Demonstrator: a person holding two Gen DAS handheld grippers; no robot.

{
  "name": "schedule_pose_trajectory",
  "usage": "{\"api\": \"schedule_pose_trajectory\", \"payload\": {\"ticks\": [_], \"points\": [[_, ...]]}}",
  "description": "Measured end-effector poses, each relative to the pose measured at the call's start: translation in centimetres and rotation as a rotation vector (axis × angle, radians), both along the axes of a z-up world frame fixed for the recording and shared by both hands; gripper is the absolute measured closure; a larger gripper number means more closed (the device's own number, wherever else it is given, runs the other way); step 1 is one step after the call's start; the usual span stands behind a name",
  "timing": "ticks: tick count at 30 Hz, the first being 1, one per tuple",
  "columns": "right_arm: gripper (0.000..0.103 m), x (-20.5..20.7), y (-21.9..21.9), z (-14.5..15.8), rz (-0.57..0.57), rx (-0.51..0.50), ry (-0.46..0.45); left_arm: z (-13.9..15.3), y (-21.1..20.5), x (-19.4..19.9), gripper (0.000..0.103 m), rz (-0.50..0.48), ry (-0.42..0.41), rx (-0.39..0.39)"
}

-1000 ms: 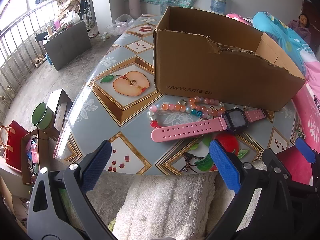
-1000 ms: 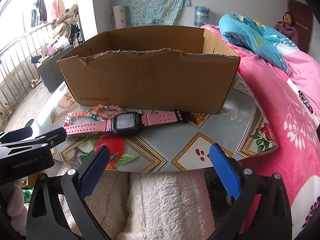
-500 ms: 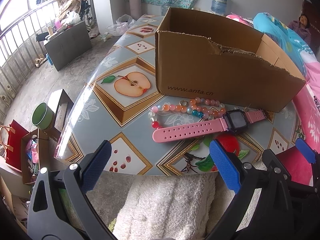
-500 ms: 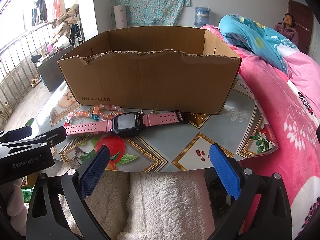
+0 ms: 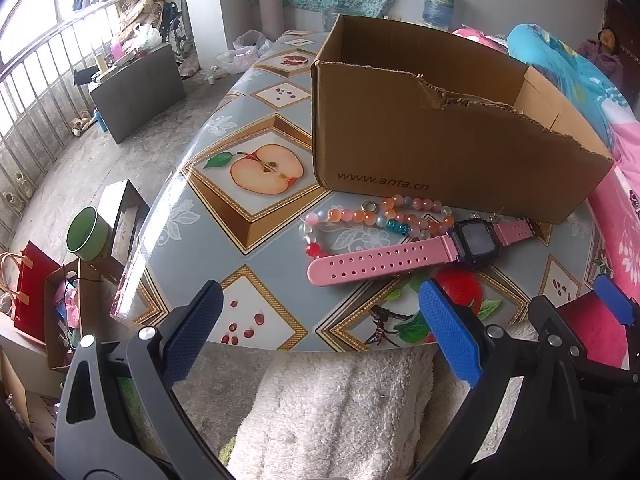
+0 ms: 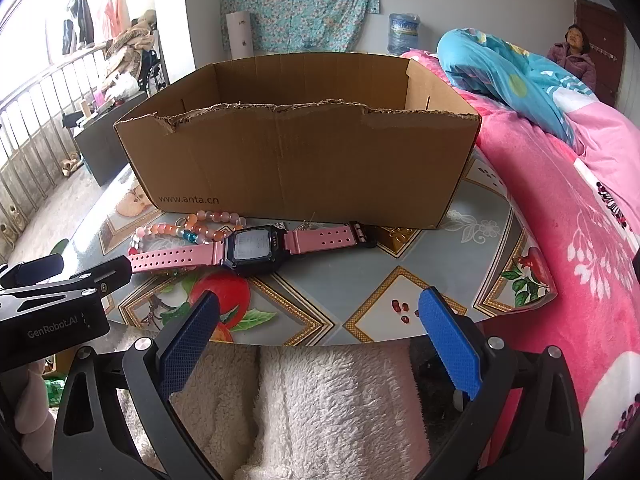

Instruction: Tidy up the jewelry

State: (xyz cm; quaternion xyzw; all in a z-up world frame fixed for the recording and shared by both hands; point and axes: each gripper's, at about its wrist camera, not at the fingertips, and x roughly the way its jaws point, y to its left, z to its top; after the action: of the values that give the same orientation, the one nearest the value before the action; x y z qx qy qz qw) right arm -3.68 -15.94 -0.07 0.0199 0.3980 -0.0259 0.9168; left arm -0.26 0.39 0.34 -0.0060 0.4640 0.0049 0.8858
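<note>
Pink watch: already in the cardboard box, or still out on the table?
Out. The watch lies flat on the table in front of the cardboard box, beside the bead bracelet; neither gripper holds it.

Daylit railing [image 5: 36, 92], grey floor [image 5: 132, 160], floral wall curtain [image 6: 300, 4], pink bed [image 6: 560, 208].

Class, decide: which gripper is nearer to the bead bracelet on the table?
Left. The left gripper hangs open almost straight in front of the bead bracelet. The right gripper, also open, faces the pink watch, with the bracelet off to its left.

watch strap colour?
Pink strap, black case; clearest in the right wrist view.
</note>
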Motion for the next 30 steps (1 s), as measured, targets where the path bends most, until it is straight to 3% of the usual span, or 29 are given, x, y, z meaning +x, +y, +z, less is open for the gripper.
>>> {"api": "schedule_pose_trajectory", "payload": {"ticks": [20,30], "points": [[0.006,-0.2,-1.5,-0.3,-0.014,0.048,-0.036,-0.5,-0.3,0.1,0.008,-0.018,-0.002,0.002],[0.006,0.9,-2.8,-0.7,0.009,0.061,-0.07,-1.3,1.5,-0.3,0.008,-0.071,-0.072,-0.005]]}}
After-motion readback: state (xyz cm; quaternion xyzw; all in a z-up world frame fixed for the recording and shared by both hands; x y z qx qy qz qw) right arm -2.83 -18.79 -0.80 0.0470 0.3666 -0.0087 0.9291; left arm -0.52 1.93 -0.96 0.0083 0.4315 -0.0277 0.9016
